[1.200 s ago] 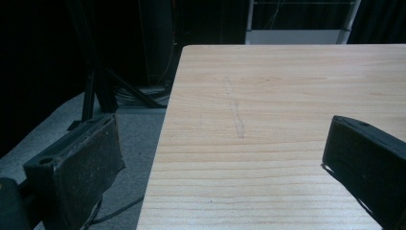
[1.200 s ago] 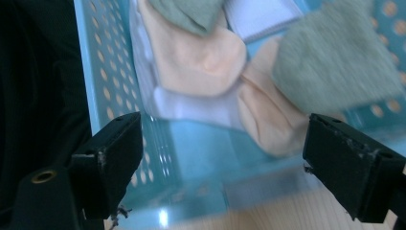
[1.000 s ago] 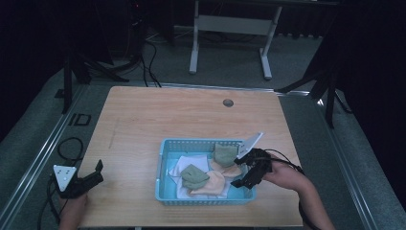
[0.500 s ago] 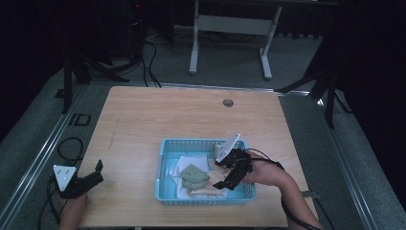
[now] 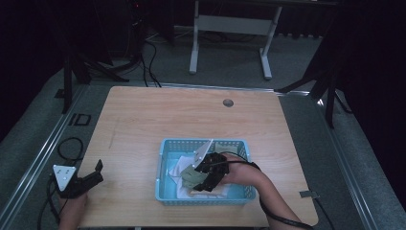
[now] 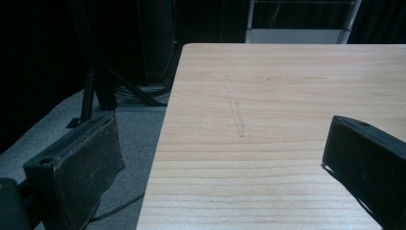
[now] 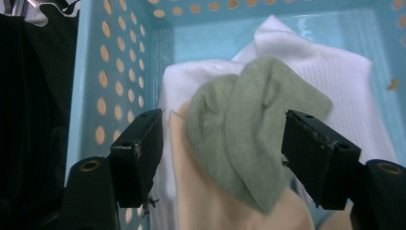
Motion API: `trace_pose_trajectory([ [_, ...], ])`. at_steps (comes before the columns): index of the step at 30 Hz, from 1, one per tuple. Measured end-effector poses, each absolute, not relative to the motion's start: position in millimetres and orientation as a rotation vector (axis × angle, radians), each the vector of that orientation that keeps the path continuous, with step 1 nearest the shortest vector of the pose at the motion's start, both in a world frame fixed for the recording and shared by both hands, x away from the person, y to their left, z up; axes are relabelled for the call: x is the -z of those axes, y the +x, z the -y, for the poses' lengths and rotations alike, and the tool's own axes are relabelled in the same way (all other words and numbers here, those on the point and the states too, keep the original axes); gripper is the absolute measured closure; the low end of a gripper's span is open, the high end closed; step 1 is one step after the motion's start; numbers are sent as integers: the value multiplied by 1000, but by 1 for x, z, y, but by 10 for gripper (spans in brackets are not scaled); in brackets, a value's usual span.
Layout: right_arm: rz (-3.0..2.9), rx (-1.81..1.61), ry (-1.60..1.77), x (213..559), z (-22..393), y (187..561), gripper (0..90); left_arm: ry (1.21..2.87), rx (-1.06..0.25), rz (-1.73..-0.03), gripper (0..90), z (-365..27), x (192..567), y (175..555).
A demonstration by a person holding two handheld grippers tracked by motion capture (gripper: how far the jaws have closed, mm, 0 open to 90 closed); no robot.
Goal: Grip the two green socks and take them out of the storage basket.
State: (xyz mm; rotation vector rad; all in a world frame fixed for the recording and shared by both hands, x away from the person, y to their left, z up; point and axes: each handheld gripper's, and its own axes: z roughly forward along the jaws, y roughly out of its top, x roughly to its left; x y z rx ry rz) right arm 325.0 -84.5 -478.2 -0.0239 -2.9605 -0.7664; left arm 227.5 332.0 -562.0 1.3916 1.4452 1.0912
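Dim room, grey carpet floor [image 5: 335, 158], white-legged frame [image 5: 230, 24] beyond the wooden table [image 5: 182, 115], black cables [image 5: 148, 52].

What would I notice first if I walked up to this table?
The bright blue basket near the table's front edge, with soft socks piled inside. The right gripper reaches into it, its fingers closing in on either side of a green sock that lies on a cream one and a white one.

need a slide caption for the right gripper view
Right gripper, jaws closing but not yet gripping, straddles a green sock lying on white and cream cloths in the blue basket.
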Motion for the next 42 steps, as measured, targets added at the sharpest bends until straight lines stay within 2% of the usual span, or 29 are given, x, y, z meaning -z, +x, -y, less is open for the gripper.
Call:
trace_pose_trajectory([
  [8,2967,691,-17,492,66,324,354,1392,-1089,-1446,5,-332,562,228],
  [14,2984,657,-50,499,65,327,442,1394,-1089,-1446,5,-332,562,228],
  [17,2987,654,-37,500,65,326,615,1394,-1089,-1446,5,-332,562,228],
  [22,3005,655,-33,498,63,325,815,1395,-1089,-1446,5,-332,562,228],
  [42,3013,795,-7,451,74,322,843,1394,-1091,-1449,5,-332,562,228],
])
